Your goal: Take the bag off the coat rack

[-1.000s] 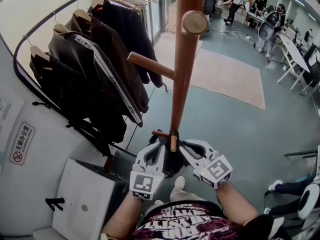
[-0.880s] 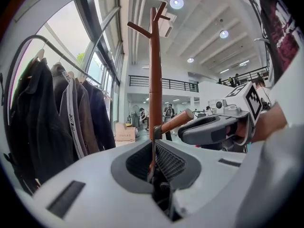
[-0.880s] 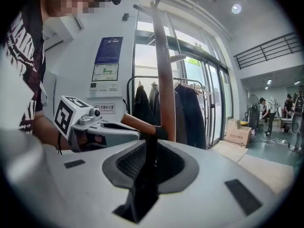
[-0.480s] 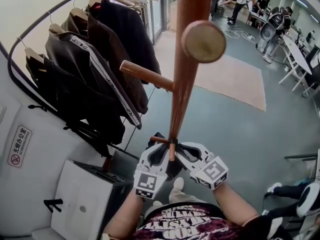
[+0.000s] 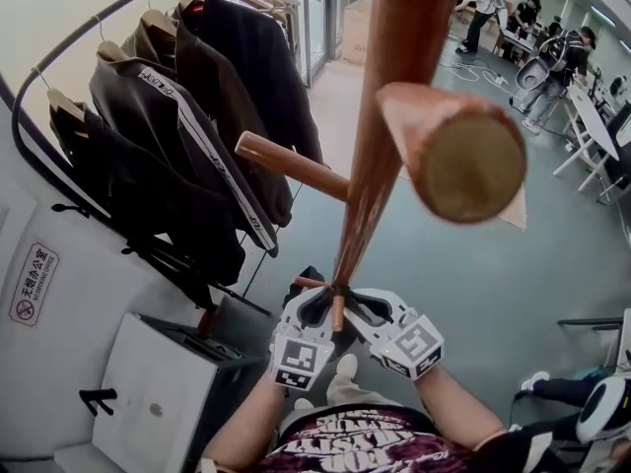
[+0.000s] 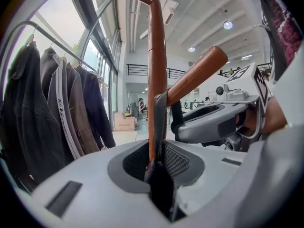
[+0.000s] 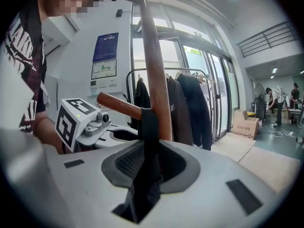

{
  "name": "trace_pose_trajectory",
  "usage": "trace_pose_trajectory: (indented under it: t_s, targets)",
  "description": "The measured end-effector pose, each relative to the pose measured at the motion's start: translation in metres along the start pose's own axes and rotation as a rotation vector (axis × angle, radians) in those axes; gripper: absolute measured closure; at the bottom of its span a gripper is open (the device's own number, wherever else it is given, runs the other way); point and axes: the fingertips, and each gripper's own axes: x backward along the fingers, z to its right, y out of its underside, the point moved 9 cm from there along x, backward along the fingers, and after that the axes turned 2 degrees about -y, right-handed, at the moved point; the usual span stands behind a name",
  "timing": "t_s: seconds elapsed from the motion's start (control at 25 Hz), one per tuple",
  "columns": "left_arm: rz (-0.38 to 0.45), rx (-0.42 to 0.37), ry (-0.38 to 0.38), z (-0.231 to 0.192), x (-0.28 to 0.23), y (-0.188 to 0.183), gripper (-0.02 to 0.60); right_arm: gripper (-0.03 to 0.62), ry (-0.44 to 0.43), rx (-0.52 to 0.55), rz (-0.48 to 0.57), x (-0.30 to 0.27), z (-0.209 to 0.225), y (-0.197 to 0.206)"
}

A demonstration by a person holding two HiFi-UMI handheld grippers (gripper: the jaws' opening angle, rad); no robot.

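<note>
Coat rack (image 5: 367, 205), low peg (image 6: 197, 75): my left fingers (image 6: 135, 163) pinch the black strap (image 6: 160, 109) of the bag (image 5: 338, 339) hanging there; my right fingers (image 7: 128, 163), just opened, stand apart around it.

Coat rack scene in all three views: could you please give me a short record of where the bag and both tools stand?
coat rack: upright wooden pole with pegs
bag strap: black, looped over a low peg
bag: hangs below the tools, largely hidden
left tool: jaws shut on the strap just under the peg
right tool: jaws apart around the strap, having just been closing
jackets: dark, hanging beside the rack
task: bag not yet off
</note>
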Motion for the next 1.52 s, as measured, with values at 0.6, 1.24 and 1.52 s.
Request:
trace_pose_trajectory:
  t_s: [0.6,1.24,1.52]
  targets:
    - [-0.013,0.071,-0.039,-0.003,0.008,-0.003,0.577,0.563,0.025,-0.056,0.05,0.003,-0.005,0.002]
    - [0.049,0.03,-0.023,0.005,0.045,-0.039,0.577,0.568,0.026,-0.052,0.13,0.034,-0.019,-0.031]
    - [0.088,0.013,-0.011,0.011,0.067,-0.055,0.577,0.568,0.046,-0.028,0.159,0.047,-0.036,-0.049]
